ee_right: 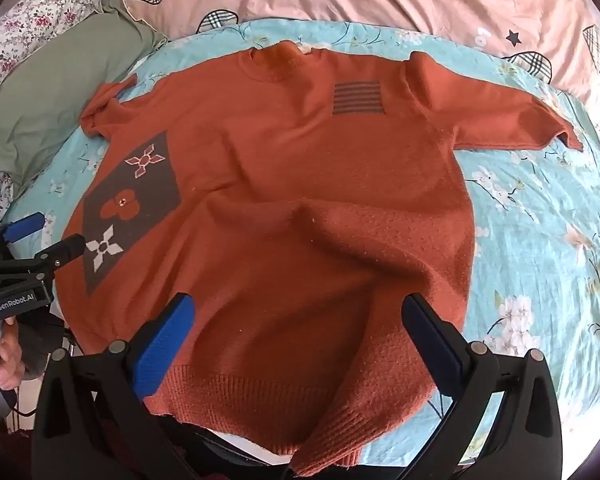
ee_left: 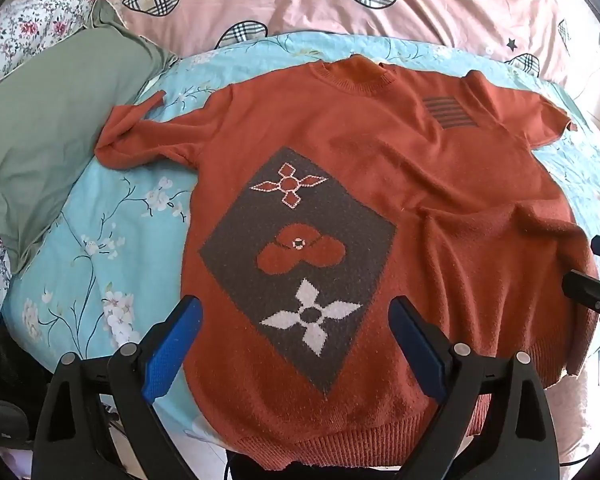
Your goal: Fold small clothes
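Only right wrist shows a hand [ee_right: 4, 354], seemingly gripping left tool [ee_right: 56, 240].

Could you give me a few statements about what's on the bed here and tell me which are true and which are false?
1. The sweater lies spread front-up on the blue floral sheet. True.
2. The sweater is green. False: it is rust orange; the pillow is green.
3. Both grippers, left and right, are open. True.
4. The sweater is already folded in half. False: both sleeves lie out to the sides.
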A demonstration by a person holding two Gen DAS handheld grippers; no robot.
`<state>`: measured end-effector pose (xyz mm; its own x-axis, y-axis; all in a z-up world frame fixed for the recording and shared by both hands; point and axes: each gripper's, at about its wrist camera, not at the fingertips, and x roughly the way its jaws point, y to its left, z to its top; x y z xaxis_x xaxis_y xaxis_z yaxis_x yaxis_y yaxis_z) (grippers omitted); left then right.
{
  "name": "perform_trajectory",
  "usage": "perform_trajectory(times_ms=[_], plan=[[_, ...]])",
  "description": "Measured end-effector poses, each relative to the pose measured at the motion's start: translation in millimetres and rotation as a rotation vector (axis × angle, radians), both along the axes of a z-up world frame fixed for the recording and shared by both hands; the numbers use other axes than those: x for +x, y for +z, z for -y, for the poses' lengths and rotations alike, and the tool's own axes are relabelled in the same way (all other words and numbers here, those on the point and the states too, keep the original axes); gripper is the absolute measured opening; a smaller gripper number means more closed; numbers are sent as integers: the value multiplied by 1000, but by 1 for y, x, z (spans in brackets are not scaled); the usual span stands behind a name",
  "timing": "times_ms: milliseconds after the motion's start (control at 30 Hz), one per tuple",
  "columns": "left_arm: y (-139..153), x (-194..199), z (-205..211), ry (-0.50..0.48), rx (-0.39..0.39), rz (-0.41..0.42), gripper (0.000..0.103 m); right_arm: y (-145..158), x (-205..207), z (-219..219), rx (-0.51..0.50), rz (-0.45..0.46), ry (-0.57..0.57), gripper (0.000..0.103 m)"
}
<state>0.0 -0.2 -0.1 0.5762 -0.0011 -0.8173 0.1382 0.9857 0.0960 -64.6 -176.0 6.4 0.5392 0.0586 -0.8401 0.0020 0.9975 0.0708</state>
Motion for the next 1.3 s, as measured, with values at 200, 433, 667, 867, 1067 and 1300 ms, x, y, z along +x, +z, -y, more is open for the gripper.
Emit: perform_trajectory(times_ms=[200,433,667,867,1067,1300], plan=[[-1,0,-1,1,3,-1,95,0,1,-1,-1,-2,1,103],[0,1,-1,-1,4,-6,96,1,5,-5,-4,-1,2,103],[-1,0,4,-9,4,-1,96,-1,2,-2,-15,6,4,103],[-2,0,3,-8,5,6,96,-1,2,-3,-23,11,1,103],[-1,2,6,-10,9,10,98,0,2,-1,-6,7,1,103],[1,2,11,-18,20,12,99,2,0,0,3,24,-3,103]])
